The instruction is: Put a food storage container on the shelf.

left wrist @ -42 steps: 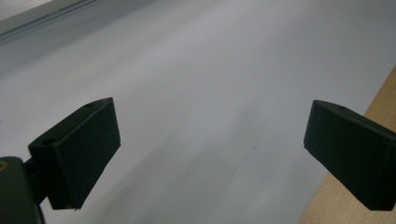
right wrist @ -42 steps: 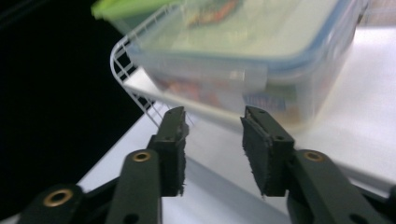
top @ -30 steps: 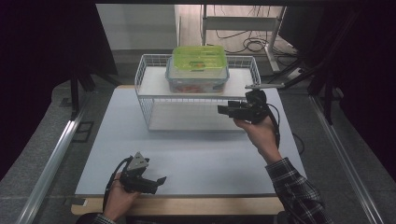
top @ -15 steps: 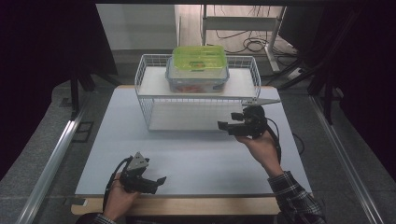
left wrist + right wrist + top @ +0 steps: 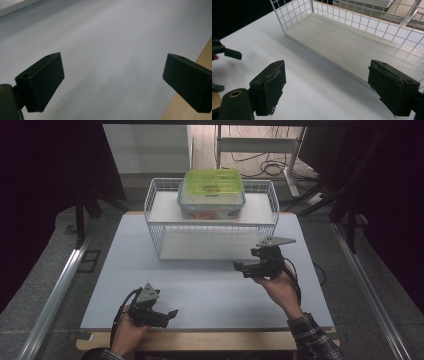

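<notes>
Your right tongs (image 5: pixel 243 268) hang over the desk (image 5: pixel 210 290) just in front of the wire rack (image 5: pixel 212 227), jaws spread, having just been opening with nothing between them. Your left tongs (image 5: pixel 170 314), parked at the near edge, also stand apart, empty. The green-lidded container (image 5: pixel 212 192) sits on the rack's upper shelf, apparently already delivered. The high view shows that container; the right gripper view shows the bare lower shelf (image 5: pixel 352 45).

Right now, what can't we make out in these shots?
- Contents of the green-lidded container, high view: too small, blurred behind its walls and the wire rack.
- Rack's upper shelf, right gripper view: cut off by the top edge.
- Left gripper jaws, high view: too small and dark to judge; its own view shows them apart.
</notes>
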### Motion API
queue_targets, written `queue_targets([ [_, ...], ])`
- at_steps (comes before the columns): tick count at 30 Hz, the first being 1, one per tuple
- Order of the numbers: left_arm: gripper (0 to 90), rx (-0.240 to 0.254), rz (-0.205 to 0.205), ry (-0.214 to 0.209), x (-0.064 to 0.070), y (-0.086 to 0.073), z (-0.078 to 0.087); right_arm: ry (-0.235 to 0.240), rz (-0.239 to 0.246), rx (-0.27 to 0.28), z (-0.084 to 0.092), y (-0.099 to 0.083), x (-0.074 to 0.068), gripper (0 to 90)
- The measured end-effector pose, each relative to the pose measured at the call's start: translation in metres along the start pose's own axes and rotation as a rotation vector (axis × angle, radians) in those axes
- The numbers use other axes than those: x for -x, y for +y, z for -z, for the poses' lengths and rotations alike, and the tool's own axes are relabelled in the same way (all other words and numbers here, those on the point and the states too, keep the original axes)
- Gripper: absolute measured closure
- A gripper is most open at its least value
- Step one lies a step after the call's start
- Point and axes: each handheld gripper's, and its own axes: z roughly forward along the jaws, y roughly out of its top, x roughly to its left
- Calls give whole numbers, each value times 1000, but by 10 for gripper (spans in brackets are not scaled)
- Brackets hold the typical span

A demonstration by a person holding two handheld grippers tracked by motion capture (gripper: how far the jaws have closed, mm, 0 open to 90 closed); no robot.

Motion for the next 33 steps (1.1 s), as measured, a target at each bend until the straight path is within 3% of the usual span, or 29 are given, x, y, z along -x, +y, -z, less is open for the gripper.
queue_targets([
  [14,35,-6,-2,0,0,0,0,2,-14,-9,-4,-27,5,86],
  [17,35,-2,2,1,0,0,-1,-12,5,-27,-4,-32,6,63],
  [27,35,0,-2,2,0,0,0,-26,-7,-12,10,-46,8,17],
  [33,35,1,-1,0,0,0,1,-59,-3,-10,16,-55,9,16],
])
